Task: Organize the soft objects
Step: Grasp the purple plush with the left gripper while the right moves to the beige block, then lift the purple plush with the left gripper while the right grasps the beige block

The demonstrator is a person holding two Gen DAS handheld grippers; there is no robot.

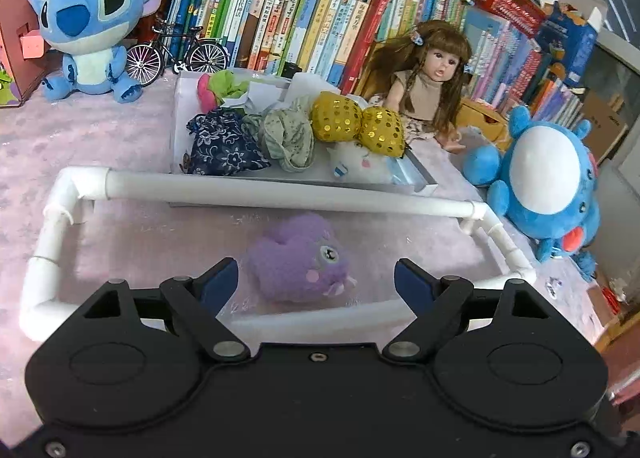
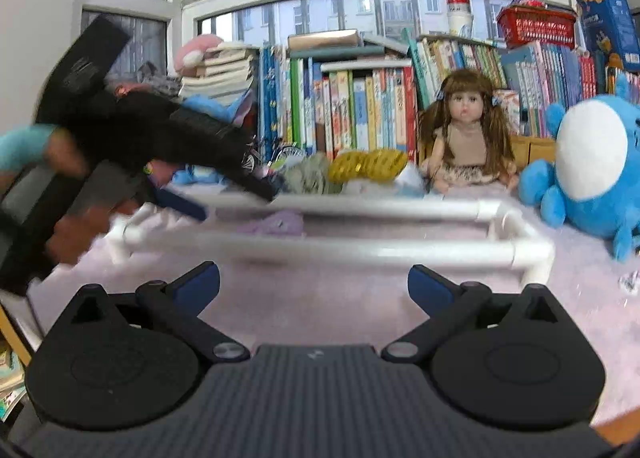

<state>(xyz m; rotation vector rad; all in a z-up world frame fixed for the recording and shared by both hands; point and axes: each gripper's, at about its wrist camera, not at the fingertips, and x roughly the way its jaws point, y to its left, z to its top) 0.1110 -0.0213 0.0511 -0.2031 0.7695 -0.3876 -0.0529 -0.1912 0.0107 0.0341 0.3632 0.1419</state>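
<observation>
In the left wrist view the left gripper [image 1: 316,278] hangs low in the frame with its blue-padded jaws spread apart and nothing between them, the fuzzy purple plush creature with one round eye [image 1: 302,260] lying just ahead of the pads, on the pale pink fleece cover [image 1: 120,242] inside the rectangular frame of white plastic pipe [image 1: 256,192]. Beyond the far pipe, in the middle of the frame, a shallow white tray [image 1: 424,182] already carries a navy floral cloth pouch [image 1: 224,144], a grey-green crumpled cloth bundle [image 1: 290,134] and a gold sequinned bow-shaped cushion [image 1: 360,124]. The right gripper [image 2: 314,284], seen at the bottom of its own view, is also wide apart and empty, short of the near pipe, while the left tool shows as a dark blur at centre left. The chief risk, as I judge it, is a shallow pinch: the plush is squashy and round, so pads closing on fur alone could slip off when lifted. A low carry could snag the toy on the far pipe. The tray looks crowded, so a careless drop might roll off its edge or knock the sequinned cushion out. The two tools are near each other and could collide.
</observation>
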